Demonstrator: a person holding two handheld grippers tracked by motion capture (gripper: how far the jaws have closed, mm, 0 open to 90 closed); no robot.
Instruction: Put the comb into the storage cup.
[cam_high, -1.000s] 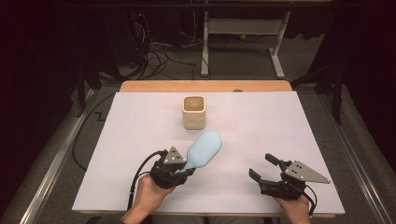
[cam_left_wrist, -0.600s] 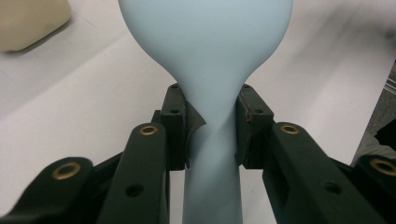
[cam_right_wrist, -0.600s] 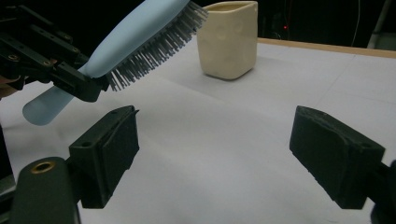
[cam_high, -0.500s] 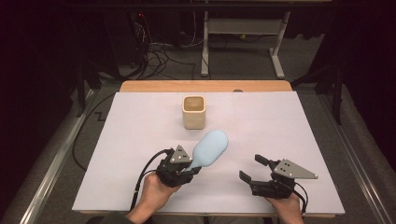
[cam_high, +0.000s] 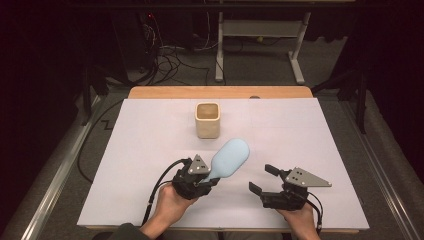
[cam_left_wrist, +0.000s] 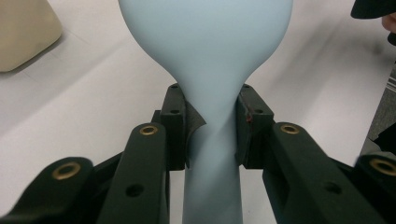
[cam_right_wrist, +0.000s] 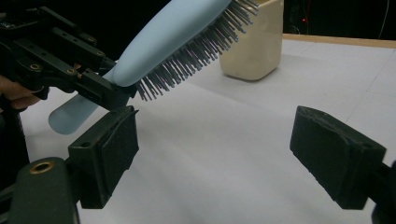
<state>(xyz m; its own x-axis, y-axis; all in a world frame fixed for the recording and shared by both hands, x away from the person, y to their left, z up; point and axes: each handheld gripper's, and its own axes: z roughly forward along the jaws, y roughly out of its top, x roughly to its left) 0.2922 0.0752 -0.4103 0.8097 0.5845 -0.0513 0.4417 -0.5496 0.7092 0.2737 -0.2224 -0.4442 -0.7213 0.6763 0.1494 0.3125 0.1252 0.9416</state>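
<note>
My left gripper (cam_high: 206, 178) is shut on the narrow neck of a light blue hairbrush (cam_high: 230, 157), held just above the white table cover. In the left gripper view both pads (cam_left_wrist: 178, 126) squeeze the brush (cam_left_wrist: 205, 46) where the handle meets the head. The head points away and to the right, toward a cream square cup (cam_high: 207, 120). My right gripper (cam_high: 263, 178) stands open and holds nothing, a short way right of the brush and aimed at it. In the right gripper view, the brush's (cam_right_wrist: 177, 37) bristles face down, with the left gripper (cam_right_wrist: 100, 88) behind it.
A white sheet (cam_high: 300, 135) covers the table, with a wooden edge (cam_high: 220, 92) along the back. The cream cup (cam_right_wrist: 254, 46) stands upright behind the brush. Cables and a metal table frame (cam_high: 260, 45) lie on the dark floor beyond.
My right gripper has moved left, closer to the brush, still open. The left gripper and the brush have barely shifted.
</note>
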